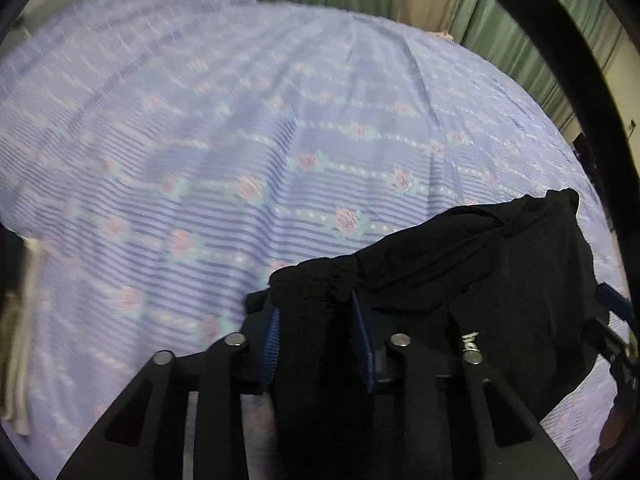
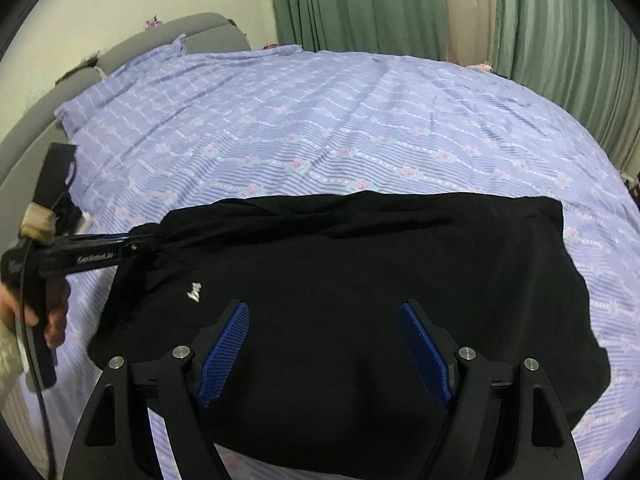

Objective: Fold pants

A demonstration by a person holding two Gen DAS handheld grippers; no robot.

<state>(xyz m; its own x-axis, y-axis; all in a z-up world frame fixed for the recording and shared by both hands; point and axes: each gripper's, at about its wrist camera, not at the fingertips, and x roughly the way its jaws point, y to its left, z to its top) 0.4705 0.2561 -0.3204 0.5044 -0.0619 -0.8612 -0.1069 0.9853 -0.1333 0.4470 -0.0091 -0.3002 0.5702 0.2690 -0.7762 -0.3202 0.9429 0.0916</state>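
Observation:
The black pants [image 2: 360,272] lie folded on the bed, with a small white logo [image 2: 196,292] near their left side. My left gripper [image 1: 316,320] is shut on a bunched edge of the pants [image 1: 460,264] and holds it slightly lifted. In the right wrist view the left gripper [image 2: 140,246] grips the pants' far left corner. My right gripper [image 2: 324,344] is open above the middle of the pants, its blue pads [image 2: 224,352] apart and holding nothing.
A lilac bedsheet [image 2: 320,120] with a rose pattern covers the bed. A grey headboard [image 2: 120,44] is at the far left, green curtains [image 2: 360,0] behind. A person's hand [image 2: 52,320] holds the left gripper's handle.

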